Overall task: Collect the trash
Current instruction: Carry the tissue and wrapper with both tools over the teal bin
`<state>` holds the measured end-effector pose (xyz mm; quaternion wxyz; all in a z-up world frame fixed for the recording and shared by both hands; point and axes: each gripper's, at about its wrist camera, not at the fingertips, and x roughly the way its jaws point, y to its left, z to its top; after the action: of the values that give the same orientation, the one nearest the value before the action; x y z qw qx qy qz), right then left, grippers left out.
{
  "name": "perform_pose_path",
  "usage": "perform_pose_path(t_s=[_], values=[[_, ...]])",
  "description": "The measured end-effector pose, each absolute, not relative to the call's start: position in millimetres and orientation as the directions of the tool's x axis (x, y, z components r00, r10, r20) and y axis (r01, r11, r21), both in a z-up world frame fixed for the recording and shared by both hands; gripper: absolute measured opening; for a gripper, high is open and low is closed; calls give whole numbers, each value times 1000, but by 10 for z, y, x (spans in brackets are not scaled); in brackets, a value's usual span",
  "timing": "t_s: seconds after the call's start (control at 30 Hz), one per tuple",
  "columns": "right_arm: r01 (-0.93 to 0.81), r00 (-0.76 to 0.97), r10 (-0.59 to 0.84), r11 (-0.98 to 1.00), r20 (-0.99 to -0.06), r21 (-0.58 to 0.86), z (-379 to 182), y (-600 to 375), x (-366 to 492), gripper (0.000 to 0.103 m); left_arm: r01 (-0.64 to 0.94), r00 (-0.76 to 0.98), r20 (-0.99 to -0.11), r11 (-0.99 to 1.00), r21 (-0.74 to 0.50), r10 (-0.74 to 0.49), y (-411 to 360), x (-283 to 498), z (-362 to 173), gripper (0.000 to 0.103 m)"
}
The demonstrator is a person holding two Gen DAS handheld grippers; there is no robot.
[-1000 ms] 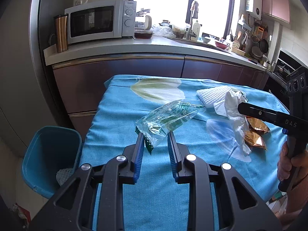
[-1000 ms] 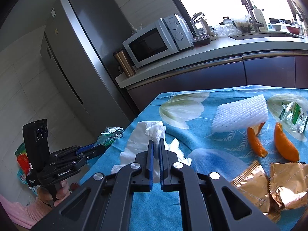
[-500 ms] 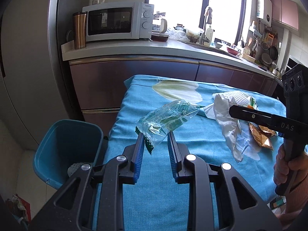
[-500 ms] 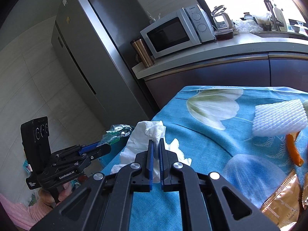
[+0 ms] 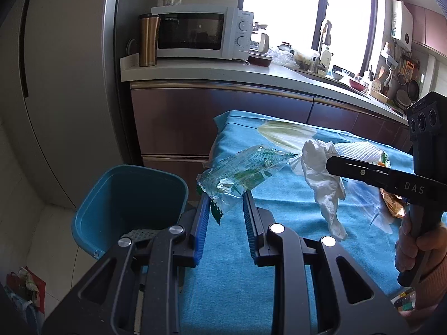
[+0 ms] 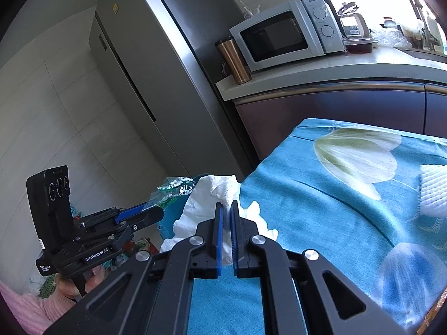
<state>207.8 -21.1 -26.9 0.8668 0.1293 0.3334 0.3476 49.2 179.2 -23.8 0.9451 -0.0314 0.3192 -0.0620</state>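
Currently your left gripper (image 5: pixel 225 195) is clamped at a narrow gap on the lower corner of a clear green-printed plastic wrapper (image 5: pixel 243 169), which sticks out past the fingertips, up and toward the table. Your right gripper (image 6: pixel 226 208) is pinched nearly shut on a crumpled white tissue (image 6: pixel 208 206); in the left view the tissue (image 5: pixel 321 173) hangs limp below that gripper's tip. Step in hand, as I read it: carrying both pieces to the blue trash bin (image 5: pixel 86 212) on the floor just off the table's end. The wrapper is beside the bin's near rim, not yet clearly over the opening; the tissue sits over the blue tablecloth (image 5: pixel 279 203), farther from the bin. Next move calls for bringing each load over the opening before you part the fingers, left first. More trash remains on the cloth: white foam netting (image 6: pixel 434 192) and a gold foil wrapper (image 5: pixel 392 203).
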Motion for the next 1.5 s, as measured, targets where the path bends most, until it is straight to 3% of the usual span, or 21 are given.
perform_pose_path(t_s=[0.77, 1.5], values=[[-606, 452, 731, 672, -511, 425, -201, 629, 2347, 4, -83, 778, -628, 994, -72, 19, 2574, 544, -393, 25], [-629, 373, 729, 654, -574, 421, -378, 1272, 2589, 4, -174, 740, -667, 982, -69, 84, 2965, 725, -623, 25]])
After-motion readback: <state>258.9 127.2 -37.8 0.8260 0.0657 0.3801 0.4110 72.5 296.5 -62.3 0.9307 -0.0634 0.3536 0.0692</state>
